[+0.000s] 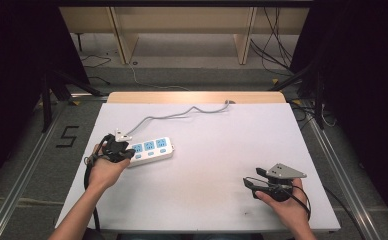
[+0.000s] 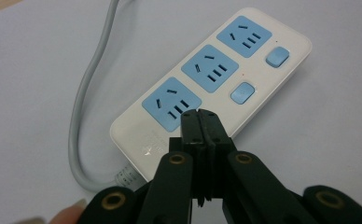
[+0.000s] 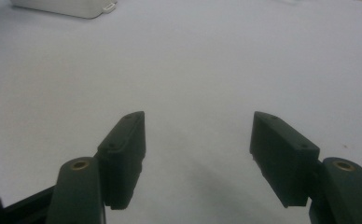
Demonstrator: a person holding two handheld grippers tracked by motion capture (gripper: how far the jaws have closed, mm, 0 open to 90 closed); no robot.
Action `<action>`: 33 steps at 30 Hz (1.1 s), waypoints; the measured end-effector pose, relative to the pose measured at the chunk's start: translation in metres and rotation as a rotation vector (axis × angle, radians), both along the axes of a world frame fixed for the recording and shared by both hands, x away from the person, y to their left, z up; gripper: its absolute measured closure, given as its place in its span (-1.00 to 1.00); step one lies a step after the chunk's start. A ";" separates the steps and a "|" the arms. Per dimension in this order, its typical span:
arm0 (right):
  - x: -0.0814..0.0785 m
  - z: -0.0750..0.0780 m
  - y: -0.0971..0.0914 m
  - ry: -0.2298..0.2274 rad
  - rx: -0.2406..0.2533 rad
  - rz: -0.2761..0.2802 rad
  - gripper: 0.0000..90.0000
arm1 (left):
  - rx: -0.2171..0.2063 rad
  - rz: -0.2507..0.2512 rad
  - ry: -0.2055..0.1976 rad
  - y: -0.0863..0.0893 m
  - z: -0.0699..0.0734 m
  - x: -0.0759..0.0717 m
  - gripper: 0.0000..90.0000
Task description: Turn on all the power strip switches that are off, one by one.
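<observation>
Left fingers (image 2: 200,114) pressed together over unlabelled power strip (image 2: 207,84); right fingers (image 3: 195,140) apart

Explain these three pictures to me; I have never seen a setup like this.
A person sits at a white table and holds a hand-held two-jaw gripper in each hand. The wide picture is from a camera above, looking down. The other two come from cameras riding on each gripper, looking along its black jaws. On the table lies a white power strip with three blue sockets and a grey cord. The left gripper is shut, its tips at the strip's nearest socket, holding nothing. The right gripper is open over bare table.
</observation>
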State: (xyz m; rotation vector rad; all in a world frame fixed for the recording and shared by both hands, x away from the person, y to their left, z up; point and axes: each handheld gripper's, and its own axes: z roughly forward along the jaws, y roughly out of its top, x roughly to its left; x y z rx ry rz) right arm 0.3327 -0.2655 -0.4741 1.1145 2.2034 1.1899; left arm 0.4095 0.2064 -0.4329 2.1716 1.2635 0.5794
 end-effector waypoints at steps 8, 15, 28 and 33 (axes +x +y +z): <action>0.000 0.000 -0.001 0.000 -0.002 0.001 -0.18 | -0.008 0.002 0.033 -0.003 -0.003 0.008 0.99; 0.000 0.000 -0.001 -0.001 -0.003 0.000 -0.19 | -0.004 0.001 0.054 -0.007 -0.004 0.013 0.99; 0.000 0.000 -0.001 -0.001 -0.002 -0.001 -0.19 | 0.009 -0.001 0.102 -0.009 -0.010 0.022 0.99; 0.000 0.000 -0.001 -0.001 -0.002 0.001 -0.19 | 0.010 -0.001 0.105 -0.010 -0.011 0.024 0.99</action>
